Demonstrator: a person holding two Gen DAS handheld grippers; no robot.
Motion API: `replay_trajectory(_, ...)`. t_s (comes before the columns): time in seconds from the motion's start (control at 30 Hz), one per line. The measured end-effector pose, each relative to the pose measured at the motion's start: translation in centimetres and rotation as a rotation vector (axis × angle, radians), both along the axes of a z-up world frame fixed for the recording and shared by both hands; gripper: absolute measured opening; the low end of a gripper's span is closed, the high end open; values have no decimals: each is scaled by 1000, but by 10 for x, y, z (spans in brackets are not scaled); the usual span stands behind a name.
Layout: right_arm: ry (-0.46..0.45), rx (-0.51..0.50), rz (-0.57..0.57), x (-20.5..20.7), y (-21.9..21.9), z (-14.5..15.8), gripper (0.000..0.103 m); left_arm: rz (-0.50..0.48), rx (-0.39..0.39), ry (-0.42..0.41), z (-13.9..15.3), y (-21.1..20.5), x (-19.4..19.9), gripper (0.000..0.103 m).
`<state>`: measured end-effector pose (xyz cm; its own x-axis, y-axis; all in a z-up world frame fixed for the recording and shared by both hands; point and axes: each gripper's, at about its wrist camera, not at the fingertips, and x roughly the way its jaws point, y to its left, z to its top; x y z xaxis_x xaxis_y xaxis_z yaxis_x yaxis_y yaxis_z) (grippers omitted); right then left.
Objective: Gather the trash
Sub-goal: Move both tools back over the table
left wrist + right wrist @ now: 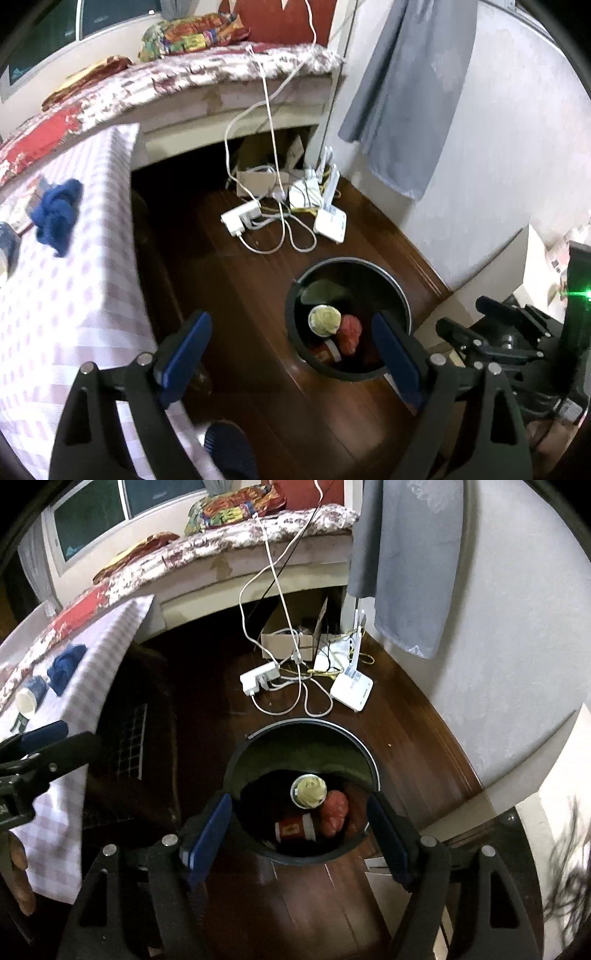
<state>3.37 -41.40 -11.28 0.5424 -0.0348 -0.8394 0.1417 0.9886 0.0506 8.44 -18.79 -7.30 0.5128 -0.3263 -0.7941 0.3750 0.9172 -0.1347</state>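
Note:
A black trash bin [400, 291] [364, 755] stands on the dark wood floor. Inside lie a cup with a pale crumpled wad [324, 320] [308, 792], a red crumpled bag [350, 332] [334, 812] and a red paper cup [294, 827]. My left gripper [291, 350] is open and empty, above the floor left of the bin. My right gripper [299, 834] is open and empty, directly over the bin. On the checked tablecloth [74, 295] [55, 812] lie a blue crumpled cloth [55, 214] [66, 668] and a white cup [27, 701].
A power strip [242, 218] [258, 677], white cables and a white router [330, 223] [351, 688] lie on the floor behind the bin. A bed [207, 77] stands beyond. A grey cloth [406, 92] hangs on the wall. The other gripper shows at right [498, 339].

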Motion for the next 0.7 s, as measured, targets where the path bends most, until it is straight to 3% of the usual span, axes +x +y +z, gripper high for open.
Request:
replay_trajectory(0.27, -42, -17, 33, 0, 23, 28, 77, 36, 12, -89, 23, 39, -6, 90)
replay_trajectory(0.7, -138, -11, 180, 23, 113, 78, 77, 164, 31, -145, 34, 114, -5, 90)
